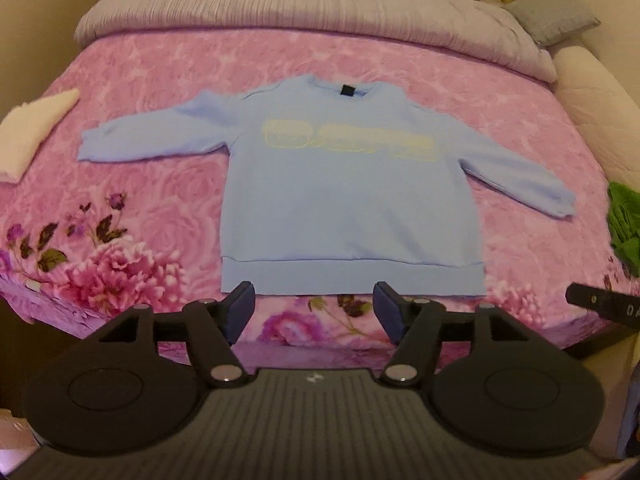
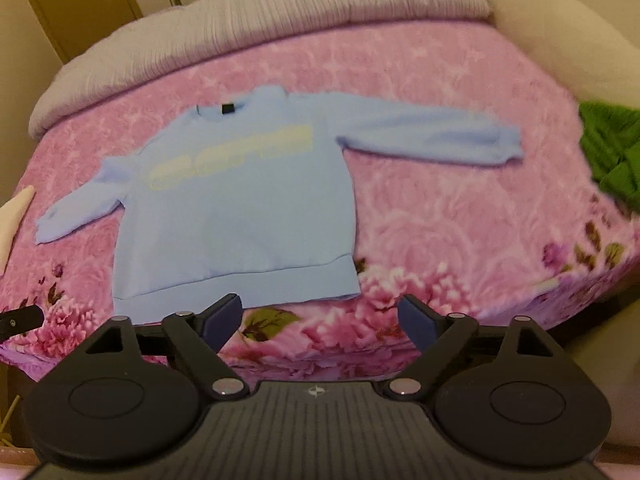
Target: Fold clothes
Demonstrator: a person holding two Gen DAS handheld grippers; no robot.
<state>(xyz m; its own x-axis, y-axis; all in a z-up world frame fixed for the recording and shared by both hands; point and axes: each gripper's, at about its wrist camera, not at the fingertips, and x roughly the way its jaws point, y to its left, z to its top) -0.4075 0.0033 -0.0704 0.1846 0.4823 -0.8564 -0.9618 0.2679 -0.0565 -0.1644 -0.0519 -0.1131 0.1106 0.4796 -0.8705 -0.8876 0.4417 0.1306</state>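
One blue sweatshirt (image 1: 344, 200) lies on one pink bedspread (image 1: 160, 88). There is one green garment (image 1: 626, 224), one white folded cloth (image 1: 32, 136), one grey duvet (image 1: 304, 8) and one grey pillow (image 1: 554, 20). Two grippers show: left (image 1: 314, 314), right (image 2: 320, 322).

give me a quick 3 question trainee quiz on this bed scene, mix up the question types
1. True or false: the blue sweatshirt lies spread flat with both sleeves out.
2. What is the left hand-held gripper holding? A) a sleeve B) the hem C) nothing
3. Fill in: the garment at the bed's right edge is ____.

Key: 1 true. 2 C, it is open, as is the right hand-held gripper. 3 green.
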